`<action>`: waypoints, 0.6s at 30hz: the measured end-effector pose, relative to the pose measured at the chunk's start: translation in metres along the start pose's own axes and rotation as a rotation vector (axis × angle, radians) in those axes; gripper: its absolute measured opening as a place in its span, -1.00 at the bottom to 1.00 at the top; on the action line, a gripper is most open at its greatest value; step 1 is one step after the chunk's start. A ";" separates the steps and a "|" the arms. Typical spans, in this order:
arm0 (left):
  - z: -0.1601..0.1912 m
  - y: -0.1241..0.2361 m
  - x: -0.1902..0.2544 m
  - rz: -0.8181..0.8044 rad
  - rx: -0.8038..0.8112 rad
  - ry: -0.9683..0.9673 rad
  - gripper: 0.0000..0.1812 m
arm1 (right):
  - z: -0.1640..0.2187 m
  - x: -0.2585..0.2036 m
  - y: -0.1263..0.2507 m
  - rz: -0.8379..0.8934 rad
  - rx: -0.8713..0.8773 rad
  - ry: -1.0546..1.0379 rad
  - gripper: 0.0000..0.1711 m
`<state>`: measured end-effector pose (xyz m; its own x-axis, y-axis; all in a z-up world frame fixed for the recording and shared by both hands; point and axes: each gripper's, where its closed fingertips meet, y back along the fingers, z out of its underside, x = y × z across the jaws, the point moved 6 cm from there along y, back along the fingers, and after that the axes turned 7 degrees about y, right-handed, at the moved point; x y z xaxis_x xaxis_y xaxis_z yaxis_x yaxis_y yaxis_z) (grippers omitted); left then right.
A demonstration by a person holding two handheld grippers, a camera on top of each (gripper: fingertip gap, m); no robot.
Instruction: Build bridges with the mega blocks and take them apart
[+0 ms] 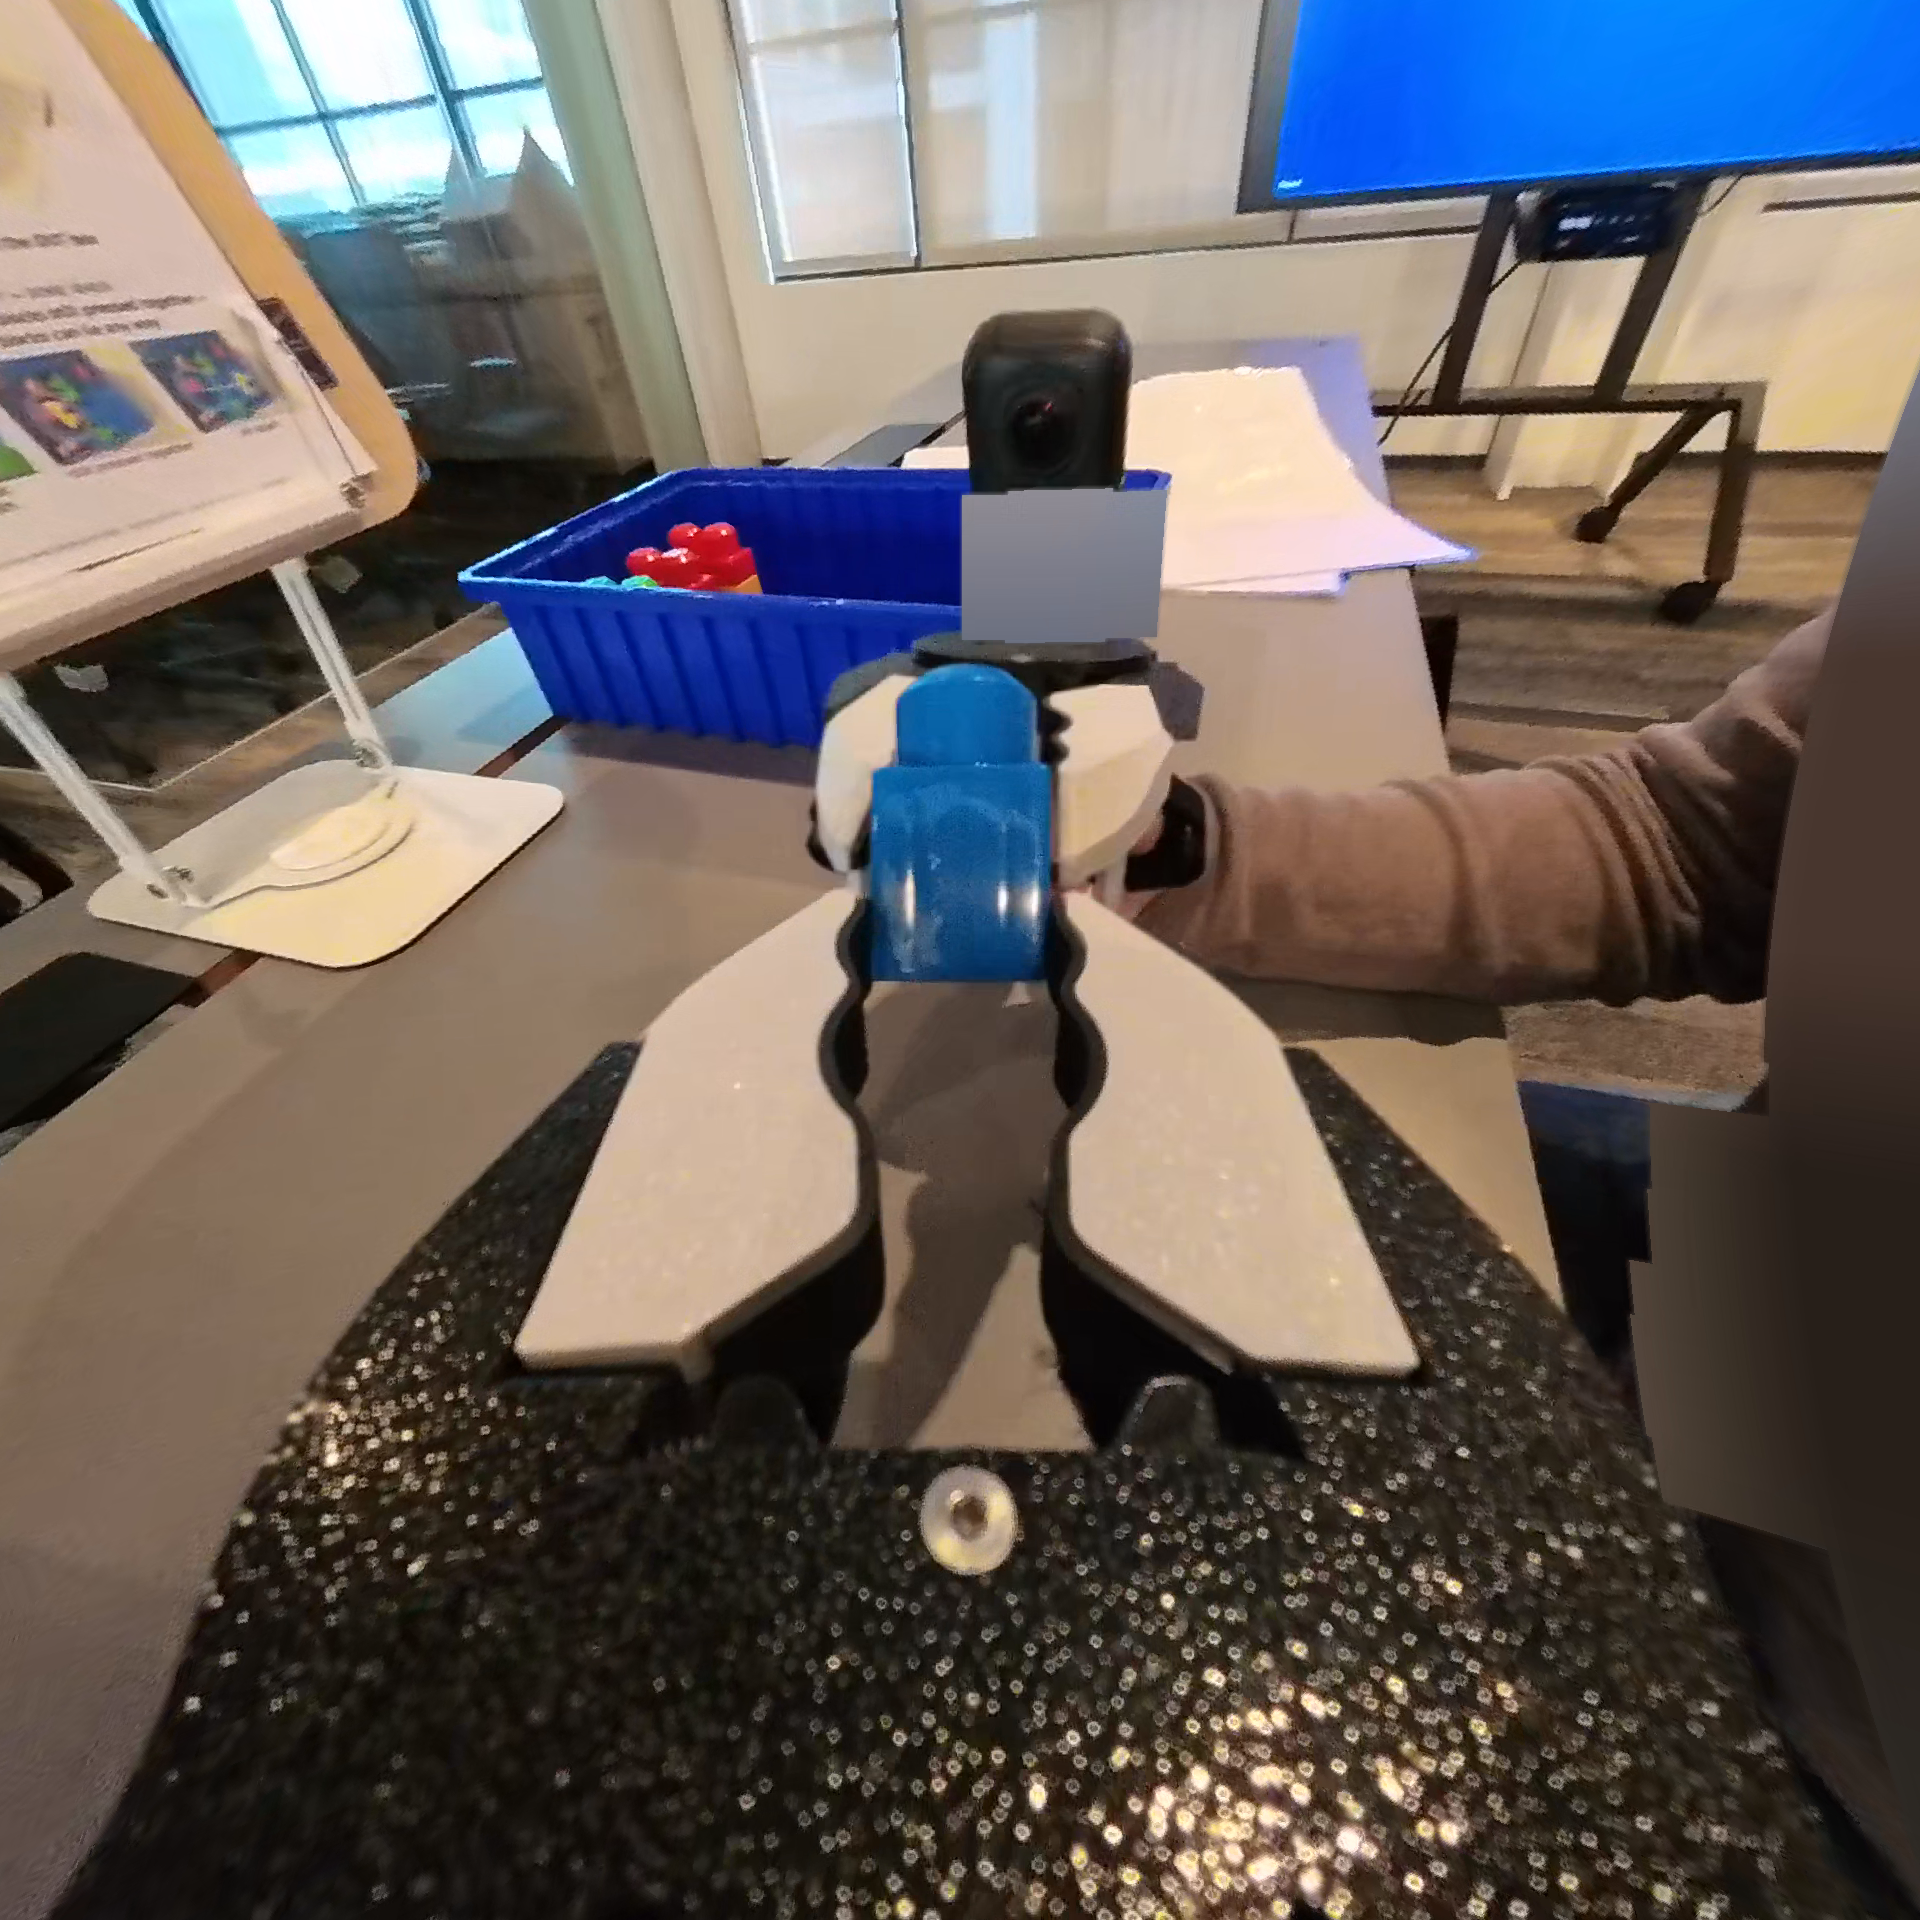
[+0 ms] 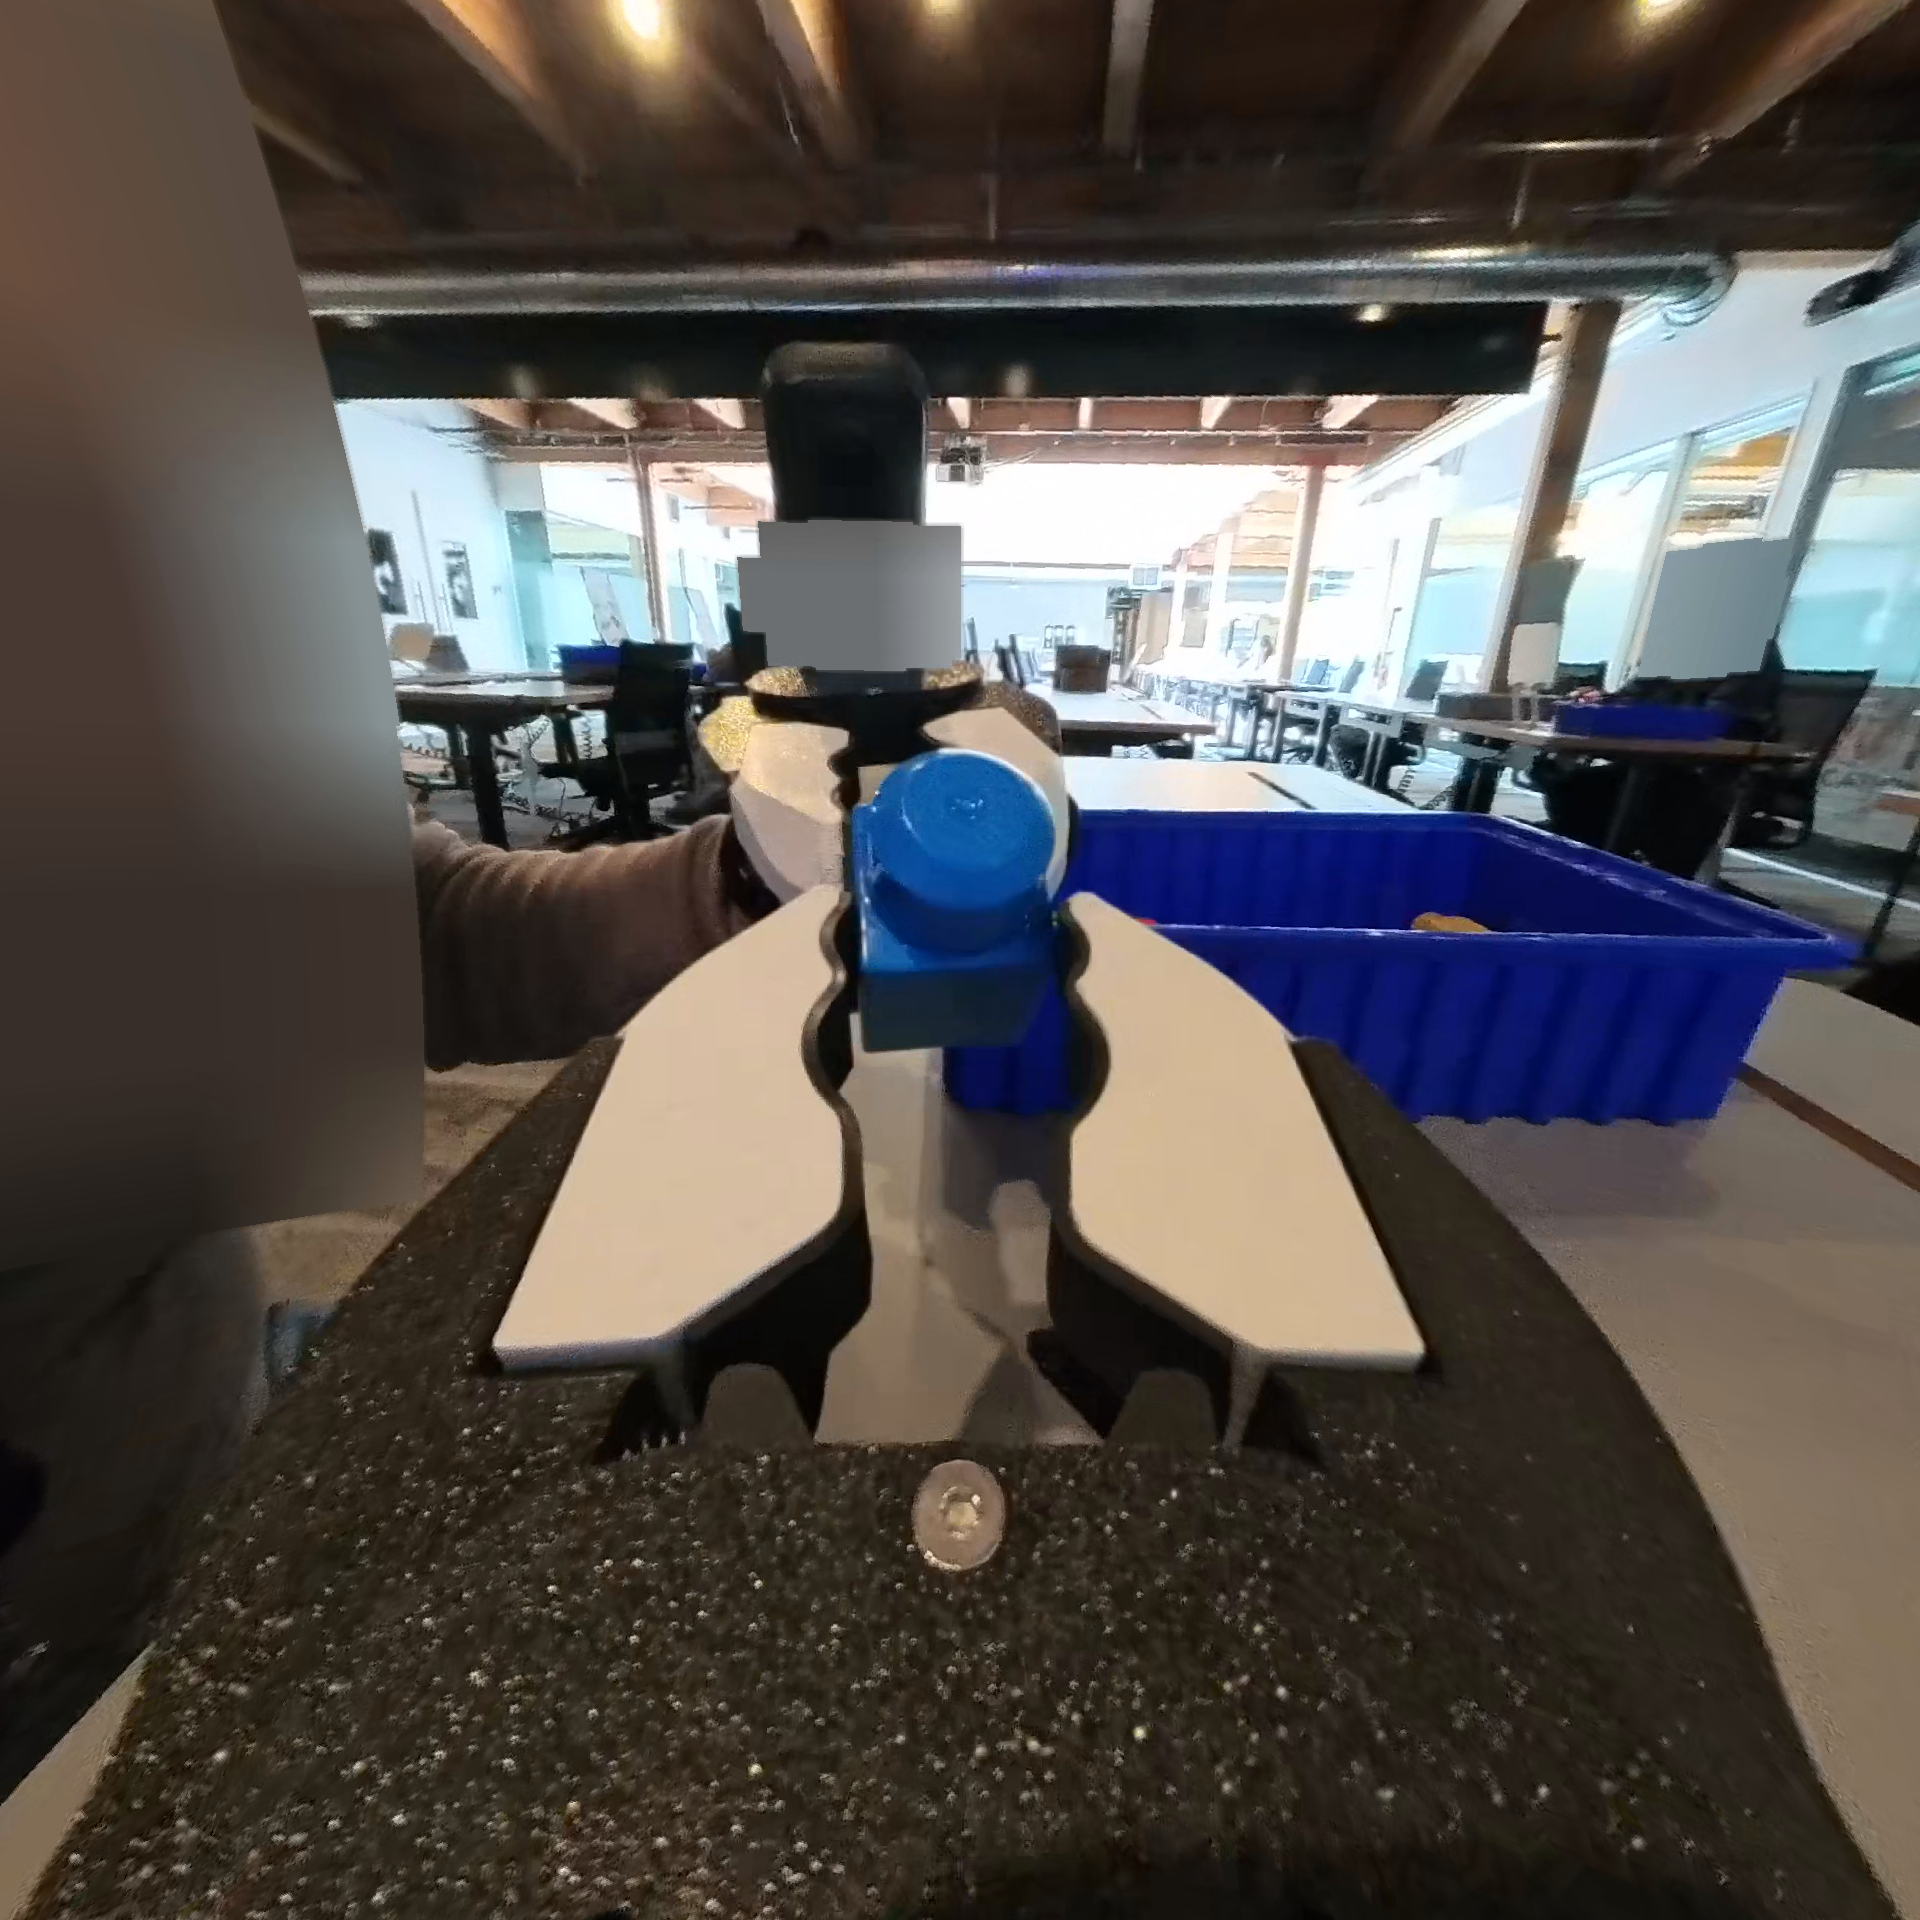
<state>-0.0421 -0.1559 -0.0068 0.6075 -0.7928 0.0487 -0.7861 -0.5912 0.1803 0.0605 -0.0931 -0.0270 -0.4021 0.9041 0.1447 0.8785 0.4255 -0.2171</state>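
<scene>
The blue bin (image 1: 727,634) is serving as the landmark. Left of it, a clear sign stand (image 1: 312,852) is sitting on the grey table (image 1: 312,1091). Inside it, red blocks (image 1: 694,556) are lying in a heap. In front of it, the left gripper (image 1: 956,935) is pinching a blue block (image 1: 956,883) (glossy, single round stud, hollow underside facing the camera) above the table. Right of that, the right gripper (image 2: 956,935) is clamping a matching blue block (image 2: 951,925), stud towards the lens, beside the bin's (image 2: 1455,977) near corner.
</scene>
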 end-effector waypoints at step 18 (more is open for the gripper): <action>0.020 0.079 -0.028 -0.457 -0.223 0.025 -0.23 | 0.080 0.026 0.050 0.113 -0.781 -0.026 -0.58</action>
<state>-0.1232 -0.1837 -0.0136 0.8881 -0.4555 -0.0611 -0.3979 -0.8286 0.3939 0.0731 -0.0450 -0.1110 -0.2973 0.9449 0.1373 0.8375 0.1890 0.5128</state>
